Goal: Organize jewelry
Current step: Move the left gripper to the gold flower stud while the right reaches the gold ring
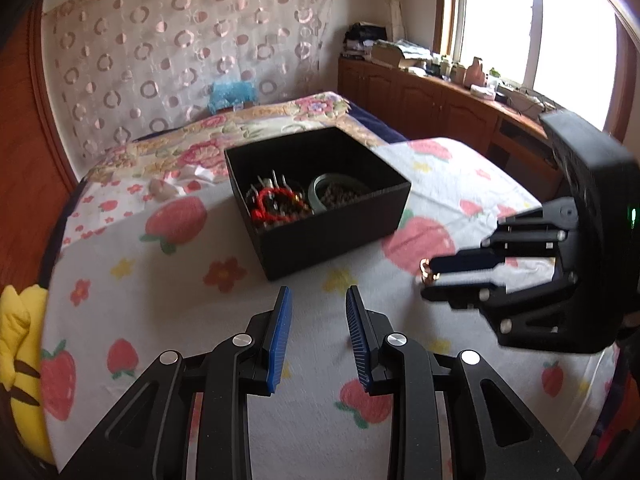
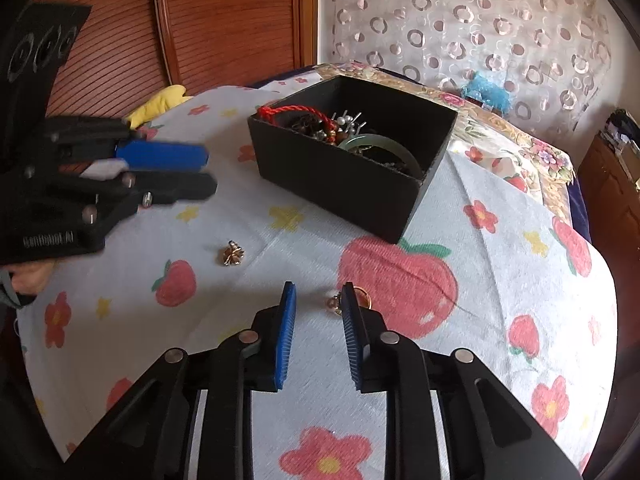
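Two gold pieces lay on the sheet [image 2: 500,216] short of the box [image 2: 344,184], a charm [image 2: 232,258] and a ring [image 2: 362,300], so the right gripper [image 2: 318,300] hung beside the ring and the left gripper [image 1: 318,300] nearby, both parted and empty, probably for pickup.

Gold ring [image 2: 362,298] by right hand-held gripper [image 2: 318,296] pad; black box [image 2: 340,176] w/ jewelry beyond.

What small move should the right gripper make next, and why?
Probably shift slightly toward the gold ring and lower, so both pads straddle it. The right gripper is open above the cloth, and the ring lies beside its right finger, not between the pads. The black box awaits it.
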`<move>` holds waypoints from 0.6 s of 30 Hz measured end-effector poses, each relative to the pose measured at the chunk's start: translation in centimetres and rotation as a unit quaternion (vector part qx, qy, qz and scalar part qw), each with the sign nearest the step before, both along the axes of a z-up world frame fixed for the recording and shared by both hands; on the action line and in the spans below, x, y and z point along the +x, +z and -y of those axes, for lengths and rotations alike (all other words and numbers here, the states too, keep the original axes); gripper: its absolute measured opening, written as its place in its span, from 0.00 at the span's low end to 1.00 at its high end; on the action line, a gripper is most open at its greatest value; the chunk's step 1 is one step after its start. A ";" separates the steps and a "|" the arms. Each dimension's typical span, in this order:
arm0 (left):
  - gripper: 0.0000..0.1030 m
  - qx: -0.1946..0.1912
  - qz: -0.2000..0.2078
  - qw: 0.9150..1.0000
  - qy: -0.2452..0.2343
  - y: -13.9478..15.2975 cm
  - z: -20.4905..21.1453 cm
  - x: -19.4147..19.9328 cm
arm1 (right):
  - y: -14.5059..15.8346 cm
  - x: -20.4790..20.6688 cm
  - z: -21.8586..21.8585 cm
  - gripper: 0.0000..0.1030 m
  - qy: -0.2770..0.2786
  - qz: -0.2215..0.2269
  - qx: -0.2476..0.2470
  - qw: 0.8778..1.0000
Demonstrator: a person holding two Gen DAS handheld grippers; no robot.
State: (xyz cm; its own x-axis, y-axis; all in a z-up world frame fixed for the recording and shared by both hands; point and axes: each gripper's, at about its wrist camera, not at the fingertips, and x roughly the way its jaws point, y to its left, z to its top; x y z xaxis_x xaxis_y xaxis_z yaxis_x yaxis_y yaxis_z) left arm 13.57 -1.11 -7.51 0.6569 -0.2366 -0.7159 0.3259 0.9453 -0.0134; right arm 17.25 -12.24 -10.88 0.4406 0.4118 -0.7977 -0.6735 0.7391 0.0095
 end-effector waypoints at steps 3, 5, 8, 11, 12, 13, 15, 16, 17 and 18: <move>0.26 0.004 -0.009 1.000 -0.004 -0.7 0.3 -0.1 | -0.4 0.2 -0.1 0.22 -0.002 0.001 -0.018 1.000; 0.26 0.004 -0.012 1.000 -0.007 -0.9 0.4 -0.1 | -0.7 0.4 -0.1 0.21 -0.001 0.000 -0.023 1.000; 0.26 0.006 -0.017 1.000 -0.012 -1.3 0.7 -0.3 | -0.5 0.2 0.2 0.14 -0.001 0.003 -0.023 1.000; 0.26 0.006 -0.022 1.000 -0.018 -1.5 1.0 -0.4 | -0.3 0.1 0.4 0.12 0.000 0.006 -0.018 1.000; 0.26 0.006 -0.023 1.000 -0.020 -1.6 1.1 -0.4 | -0.3 0.2 0.5 0.11 0.000 0.006 -0.017 1.000; 0.26 0.006 -0.025 0.999 -0.023 -1.7 1.3 -0.5 | -0.1 0.2 0.6 0.11 -0.002 0.008 -0.014 1.000; 0.26 0.008 -0.028 0.999 -0.028 -1.9 1.7 -0.6 | 0.3 0.3 0.9 0.11 -0.006 0.012 -0.008 1.000; 0.25 0.009 -0.029 0.999 -0.030 -2.0 1.9 -0.6 | 0.4 0.5 0.9 0.11 -0.007 0.012 -0.006 1.000; 0.25 0.010 -0.029 0.999 -0.033 -2.1 2.1 -0.6 | 0.5 0.6 1.0 0.11 -0.009 0.013 -0.004 1.000; 0.25 0.011 -0.030 0.999 -0.036 -2.2 2.4 -0.6 | 0.6 0.6 1.1 0.11 -0.010 0.015 -0.003 1.000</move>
State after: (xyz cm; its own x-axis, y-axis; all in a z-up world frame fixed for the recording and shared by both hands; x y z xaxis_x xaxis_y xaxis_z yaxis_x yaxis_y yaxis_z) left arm 12.92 -3.47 -9.71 0.5938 -0.2656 -0.7595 0.3929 0.9195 -0.0144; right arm 17.89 -13.35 -10.25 0.4725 0.3982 -0.7862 -0.6586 0.7524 -0.0148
